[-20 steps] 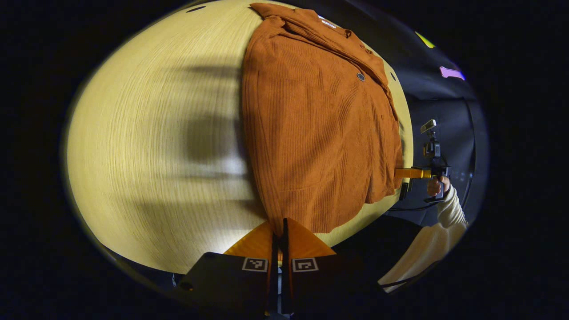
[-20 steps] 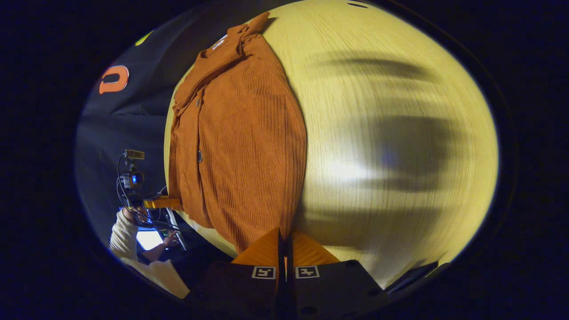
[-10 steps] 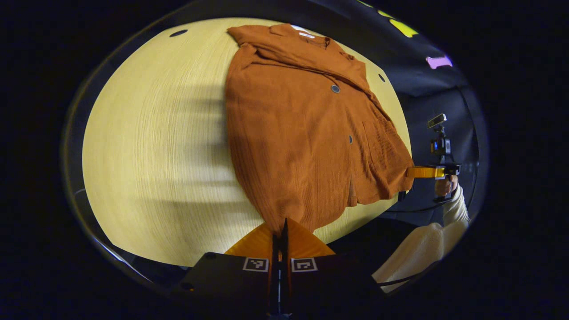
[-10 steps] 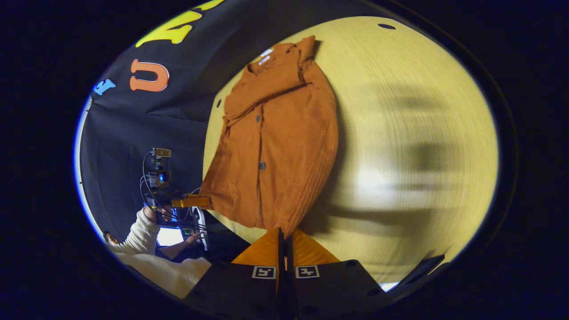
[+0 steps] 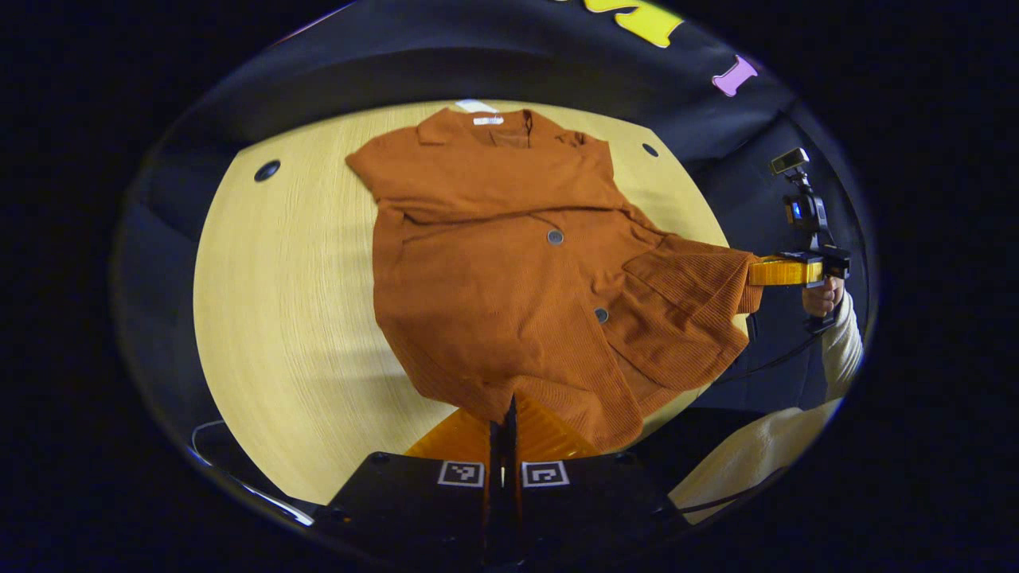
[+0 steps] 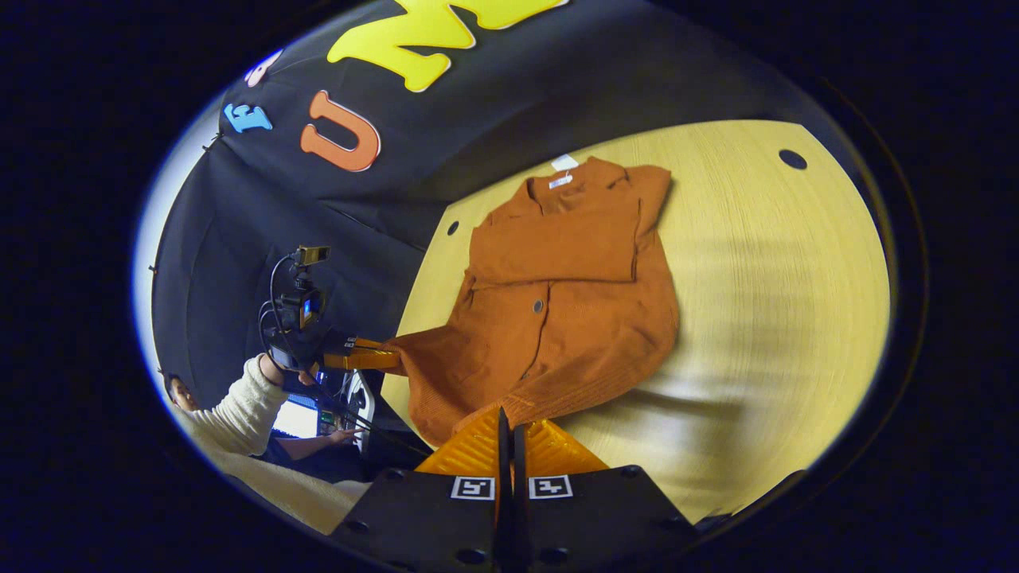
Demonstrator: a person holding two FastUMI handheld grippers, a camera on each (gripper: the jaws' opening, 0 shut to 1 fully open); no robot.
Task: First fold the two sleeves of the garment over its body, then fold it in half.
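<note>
Garment [image 5: 493,270]: rust-coloured ribbed cardigan, lying on the desk with collar toward the booth's wall, both sleeves folded across the chest, hem end raised off the desk.
Buttons [image 5: 555,236]: dark, down the front of the garment.
Label [image 5: 476,107]: white, at the collar of the garment.
Left hand-held gripper [image 5: 501,414]: fingers pressed together on one hem corner of the garment, no gap between them.
Right hand-held gripper [image 6: 507,426]: fingers pressed together on the other hem corner of the garment; seen from the left gripper view at the garment's right corner [image 5: 784,271].
Hand [image 5: 820,298]: on the right gripper's grip, cream sleeve [image 5: 844,350] behind it.
Desk [image 5: 279,302]: pale wood, under the garment, with round holes [image 5: 267,170] beyond the garment's shoulders.
</note>
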